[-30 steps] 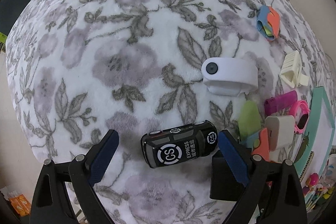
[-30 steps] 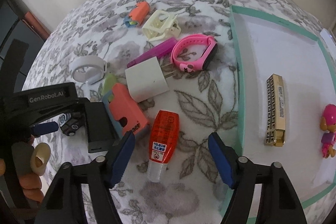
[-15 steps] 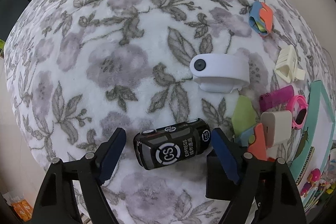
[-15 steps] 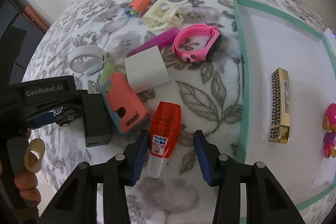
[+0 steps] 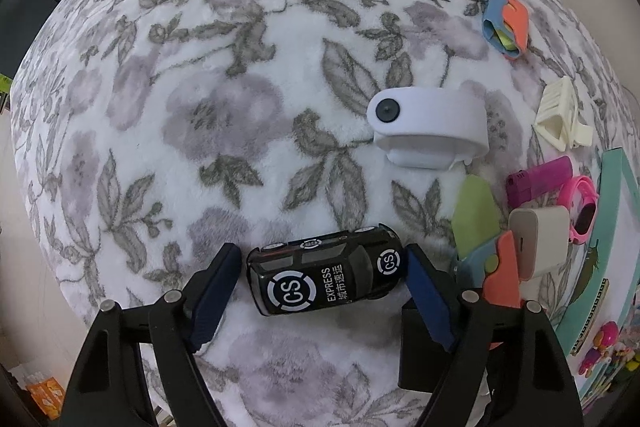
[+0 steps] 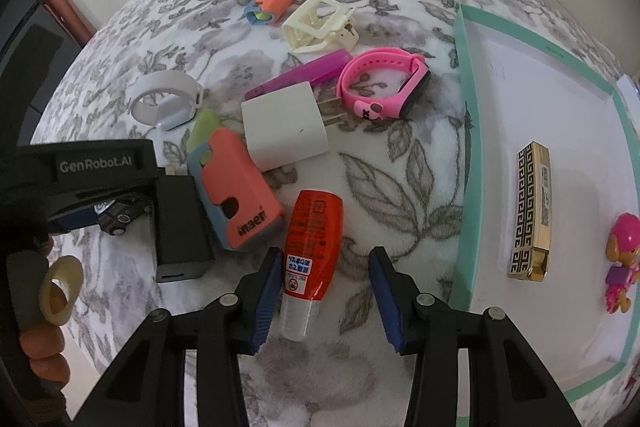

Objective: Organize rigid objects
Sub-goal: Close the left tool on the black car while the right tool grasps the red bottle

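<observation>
Left wrist view: my left claw (image 5: 322, 287) is closing, pads astride the black toy car (image 5: 326, 275), not yet pressing; I should center before clamping.

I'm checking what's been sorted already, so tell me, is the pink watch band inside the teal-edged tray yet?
No, the pink watch band lies on the floral cloth beside the white charger, outside the tray.
</observation>
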